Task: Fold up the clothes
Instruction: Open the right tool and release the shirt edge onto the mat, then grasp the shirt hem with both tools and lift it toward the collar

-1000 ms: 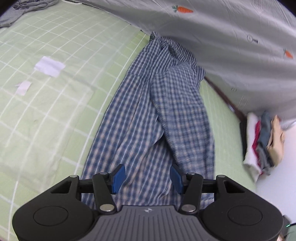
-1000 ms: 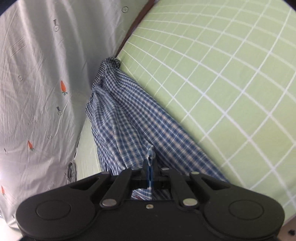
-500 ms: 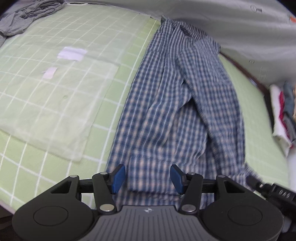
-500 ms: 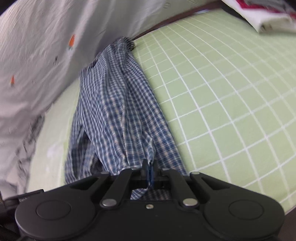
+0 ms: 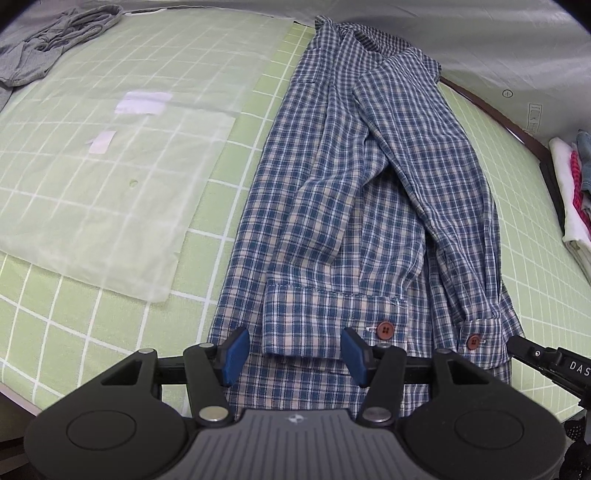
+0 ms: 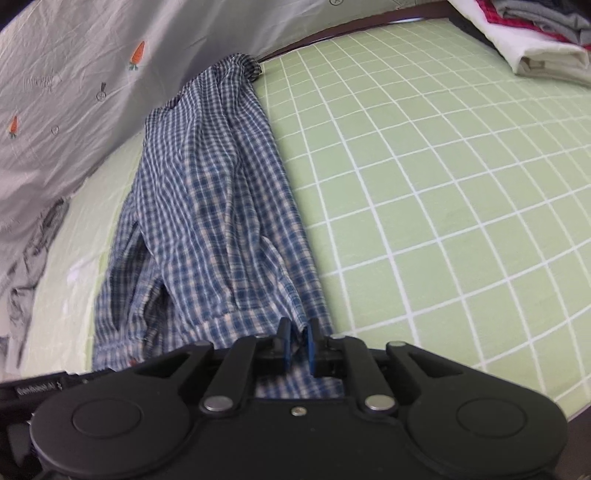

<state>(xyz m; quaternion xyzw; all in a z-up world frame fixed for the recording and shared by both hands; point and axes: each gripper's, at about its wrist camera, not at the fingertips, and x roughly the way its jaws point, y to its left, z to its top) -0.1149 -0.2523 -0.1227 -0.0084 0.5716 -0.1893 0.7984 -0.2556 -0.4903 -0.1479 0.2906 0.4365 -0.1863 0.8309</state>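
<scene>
A blue-and-cream plaid shirt (image 5: 351, 206) lies lengthwise on the green grid sheet (image 5: 74, 288), both sleeves folded over its body, cuffs with brown buttons near me. My left gripper (image 5: 295, 350) is open and empty, its blue pads either side of the left cuff's edge. In the right wrist view the shirt (image 6: 207, 221) stretches away from me. My right gripper (image 6: 298, 345) has its pads slightly parted with the right sleeve's cuff edge between them. Its black body shows at the right edge of the left wrist view (image 5: 546, 362).
A translucent plastic bag (image 5: 110, 166) lies left of the shirt. A grey garment (image 5: 48, 44) is crumpled at the far left corner. A stack of folded clothes (image 6: 535, 33) sits at the far right. A grey carrot-print sheet (image 6: 74, 74) rises behind the bed.
Both grippers have lowered toward the bed's near edge. The right sleeve now lies flat on the shirt, and the right gripper's pads have parted slightly from fully shut.
</scene>
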